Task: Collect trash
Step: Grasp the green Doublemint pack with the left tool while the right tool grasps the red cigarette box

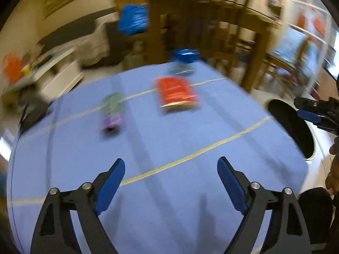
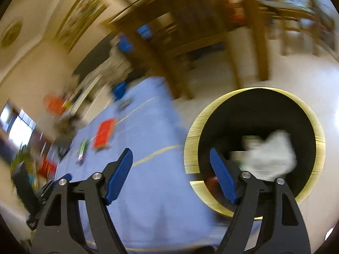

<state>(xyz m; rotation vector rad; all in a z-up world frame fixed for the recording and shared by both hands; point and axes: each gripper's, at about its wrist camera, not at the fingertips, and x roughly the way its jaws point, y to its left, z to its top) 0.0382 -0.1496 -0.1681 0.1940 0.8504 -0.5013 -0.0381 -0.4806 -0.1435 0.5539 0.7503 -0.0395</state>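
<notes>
On the blue cloth [image 1: 169,148] lie three wrappers [image 1: 177,92]; both claws [image 1: 170,167] [image 2: 171,156] gape.

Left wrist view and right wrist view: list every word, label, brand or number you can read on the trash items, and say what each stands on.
No text is legible in either view; motion blur smears it all.
Red snack bag: pale print lines, unreadable.
Green and purple wrapper: markings blurred.
Blue packet at the far edge of the blue tablecloth: unreadable.
White crumpled item in the bin: no print visible.
</notes>
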